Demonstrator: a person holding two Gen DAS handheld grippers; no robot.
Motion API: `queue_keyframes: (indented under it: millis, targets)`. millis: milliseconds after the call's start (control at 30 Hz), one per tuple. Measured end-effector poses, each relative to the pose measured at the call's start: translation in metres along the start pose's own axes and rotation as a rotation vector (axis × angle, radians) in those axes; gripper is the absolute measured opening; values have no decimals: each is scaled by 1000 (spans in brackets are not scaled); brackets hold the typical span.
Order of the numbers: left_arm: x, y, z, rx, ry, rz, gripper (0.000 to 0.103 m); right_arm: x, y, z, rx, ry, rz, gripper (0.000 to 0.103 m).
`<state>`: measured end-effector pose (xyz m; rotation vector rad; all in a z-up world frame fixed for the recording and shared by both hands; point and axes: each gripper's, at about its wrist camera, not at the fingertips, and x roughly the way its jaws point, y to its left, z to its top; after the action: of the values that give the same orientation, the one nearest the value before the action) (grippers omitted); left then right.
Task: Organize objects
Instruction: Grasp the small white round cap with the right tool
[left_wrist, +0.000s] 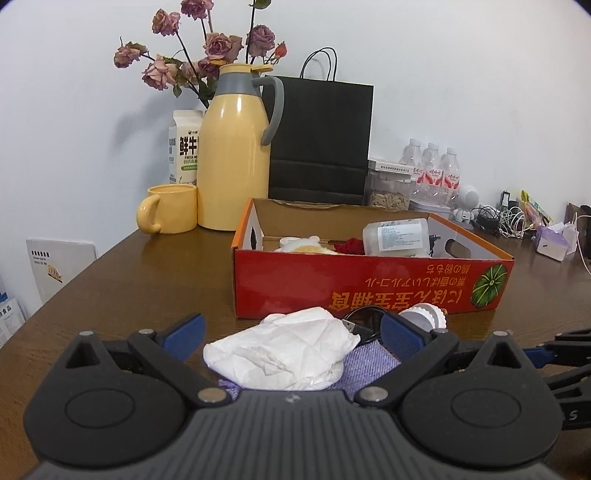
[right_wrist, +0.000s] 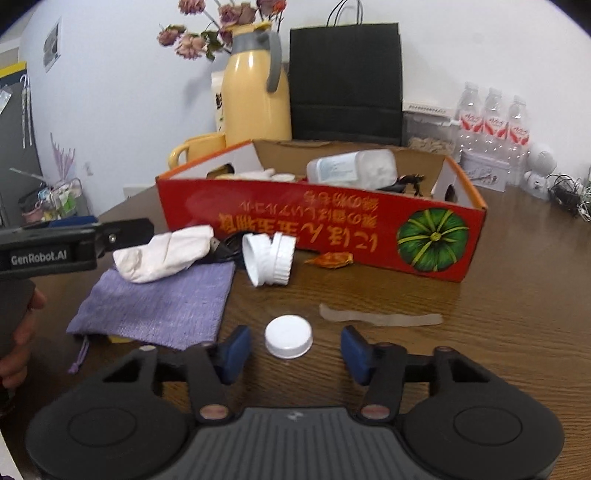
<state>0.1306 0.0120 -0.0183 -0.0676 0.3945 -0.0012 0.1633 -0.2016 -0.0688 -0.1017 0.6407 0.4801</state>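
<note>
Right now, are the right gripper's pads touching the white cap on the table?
Apart. The right wrist view shows bare table either side of the white cap, between it and the right gripper pads.

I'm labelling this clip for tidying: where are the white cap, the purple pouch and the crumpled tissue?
white cap (right_wrist: 288, 335): right wrist view, centre of its flat top.
purple pouch (right_wrist: 162, 306): right wrist view, middle of the woven fabric.
crumpled tissue (left_wrist: 284, 350): left wrist view, middle of the wad.

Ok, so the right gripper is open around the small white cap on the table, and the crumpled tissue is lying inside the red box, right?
Not quite. The right gripper does straddle the white cap, but the right wrist view shows the crumpled tissue outside the red box, on the purple pouch.
</note>
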Motion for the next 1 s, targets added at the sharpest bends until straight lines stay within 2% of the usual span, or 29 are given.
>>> queue_keyframes:
  millis: [100, 167, 400, 533, 800, 1000]
  targets:
    - [3, 1, 0, -9, 21, -7, 103, 2, 3, 1, -5, 0, -10, 45]
    - [4, 2, 0, -14, 30, -11, 103, 4, 5, 1, -13, -1, -18, 26]
    - [7, 3, -1, -24, 58, -11, 103, 2, 6, 3, -18, -11, -39, 27]
    - [10, 4, -1, -18, 82, -15, 103, -7, 4, 3, 2, -74, -74, 27]
    - [16, 1, 3, 94, 117, -42, 103, -18, -3, 3, 39, -140, -103, 26]
    - [33, 6, 9, 178, 202, -84, 103, -18, -4, 3, 48, -158, -116, 27]
